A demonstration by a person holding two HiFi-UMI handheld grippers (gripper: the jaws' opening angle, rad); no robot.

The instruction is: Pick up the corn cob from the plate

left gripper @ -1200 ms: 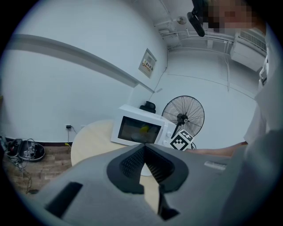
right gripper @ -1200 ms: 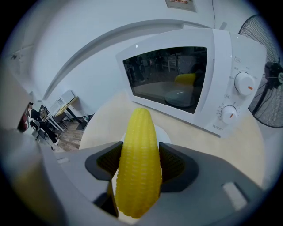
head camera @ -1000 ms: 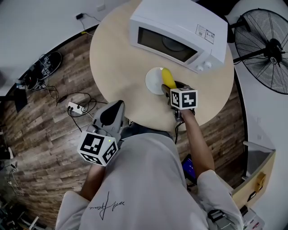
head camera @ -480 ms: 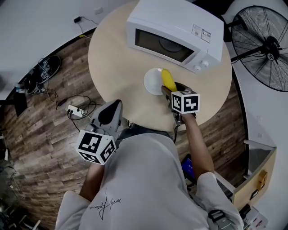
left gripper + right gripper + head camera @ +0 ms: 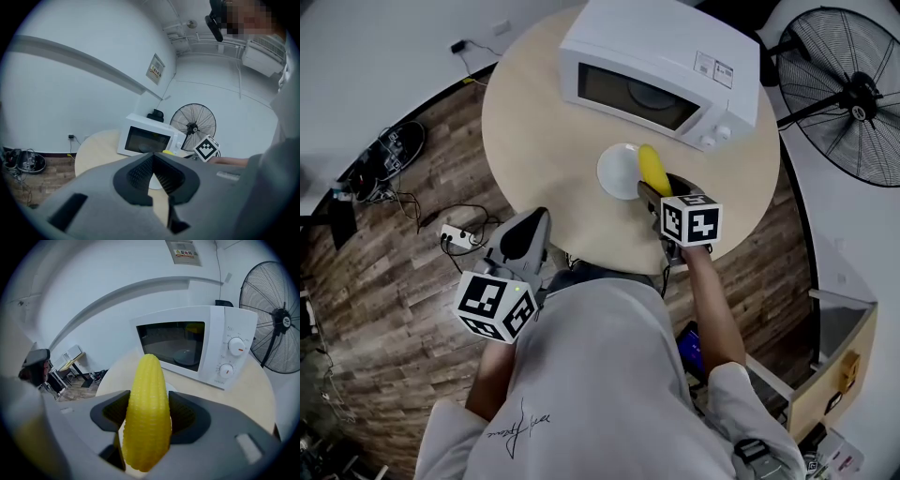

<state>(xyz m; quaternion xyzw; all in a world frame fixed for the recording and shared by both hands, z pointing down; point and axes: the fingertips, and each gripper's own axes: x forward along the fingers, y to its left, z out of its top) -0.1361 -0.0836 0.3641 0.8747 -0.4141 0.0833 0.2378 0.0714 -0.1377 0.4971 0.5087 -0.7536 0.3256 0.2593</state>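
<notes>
Head view shows the right gripper (image 5: 651, 184) over the round table (image 5: 534, 122), holding the yellow corn cob (image 5: 652, 166) above the right edge of the white plate (image 5: 615, 172), just in front of the microwave (image 5: 661, 66), while the left gripper (image 5: 525, 239) hangs beside the table edge, over the wooden floor (image 5: 394, 281). Left gripper view shows its 2 jaws closed together at the tips, with nothing between them. Right gripper view shows the 2 jaws pressed on both sides of the corn cob, whose narrow end points toward the microwave
</notes>
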